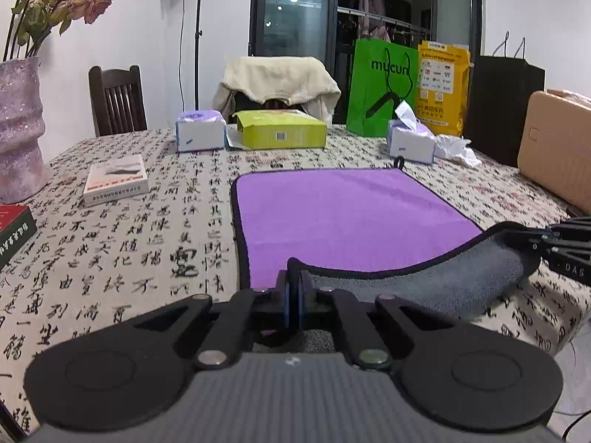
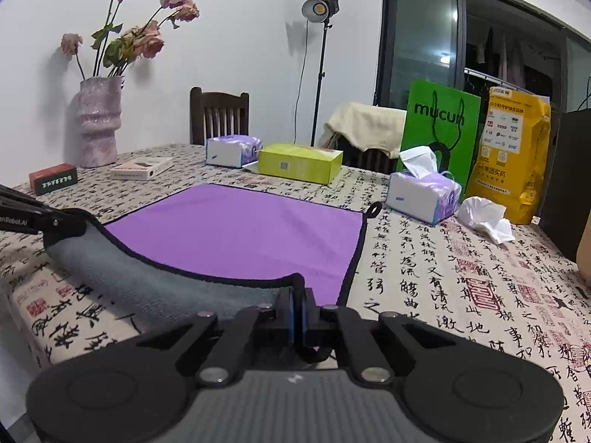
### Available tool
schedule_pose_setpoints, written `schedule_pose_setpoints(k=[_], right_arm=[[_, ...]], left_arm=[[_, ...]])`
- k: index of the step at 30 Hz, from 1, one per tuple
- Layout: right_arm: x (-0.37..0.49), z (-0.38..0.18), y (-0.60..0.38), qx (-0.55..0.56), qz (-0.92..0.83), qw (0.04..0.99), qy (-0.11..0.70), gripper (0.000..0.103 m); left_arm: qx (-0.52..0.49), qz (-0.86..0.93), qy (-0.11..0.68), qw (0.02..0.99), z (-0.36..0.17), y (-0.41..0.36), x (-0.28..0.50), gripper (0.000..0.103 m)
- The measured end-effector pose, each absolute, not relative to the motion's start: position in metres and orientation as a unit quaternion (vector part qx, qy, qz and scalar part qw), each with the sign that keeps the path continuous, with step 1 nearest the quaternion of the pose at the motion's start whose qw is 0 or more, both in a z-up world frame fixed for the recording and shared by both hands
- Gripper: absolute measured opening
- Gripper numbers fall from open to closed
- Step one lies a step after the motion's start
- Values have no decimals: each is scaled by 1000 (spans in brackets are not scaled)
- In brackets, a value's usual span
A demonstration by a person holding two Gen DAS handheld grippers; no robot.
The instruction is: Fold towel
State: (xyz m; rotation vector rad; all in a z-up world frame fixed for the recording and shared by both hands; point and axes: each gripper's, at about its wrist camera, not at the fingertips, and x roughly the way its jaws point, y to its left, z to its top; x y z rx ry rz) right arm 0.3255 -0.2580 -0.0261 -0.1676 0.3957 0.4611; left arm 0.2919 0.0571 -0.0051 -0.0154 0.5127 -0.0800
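A purple towel (image 1: pixel 343 217) with a black hem and a grey underside lies on the patterned tablecloth; it also shows in the right wrist view (image 2: pixel 243 232). My left gripper (image 1: pixel 294 277) is shut on the towel's near left corner and lifts it slightly. My right gripper (image 2: pixel 298 295) is shut on the near right corner. The near edge is raised between them, showing the grey underside (image 1: pixel 424 284). The right gripper also shows in the left wrist view (image 1: pixel 532 240), and the left gripper in the right wrist view (image 2: pixel 62 221). A hanging loop (image 2: pixel 375 208) sits at the far right corner.
Beyond the towel stand a yellow-green box (image 1: pixel 280 129), two tissue packs (image 1: pixel 201 131) (image 1: pixel 410 142), crumpled tissue (image 2: pixel 485 217), green (image 1: pixel 384 85) and yellow bags (image 2: pixel 515 155). A white box (image 1: pixel 116 181), a red-green box (image 2: pixel 53 178) and a vase (image 1: pixel 18 129) are left. A tan case (image 1: pixel 557 147) is right.
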Motion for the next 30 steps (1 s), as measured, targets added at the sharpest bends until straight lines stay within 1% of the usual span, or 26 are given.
schedule_pose_setpoints(k=[16,30], right_arm=[[361,-9,-253,-75,214,961,161,4],[414,8,-246,-70,216,961,156,4]], left_arm=[[-15,-33,209,977,16,66,335,5],[-8,-24,209,977,27,73,385,5]])
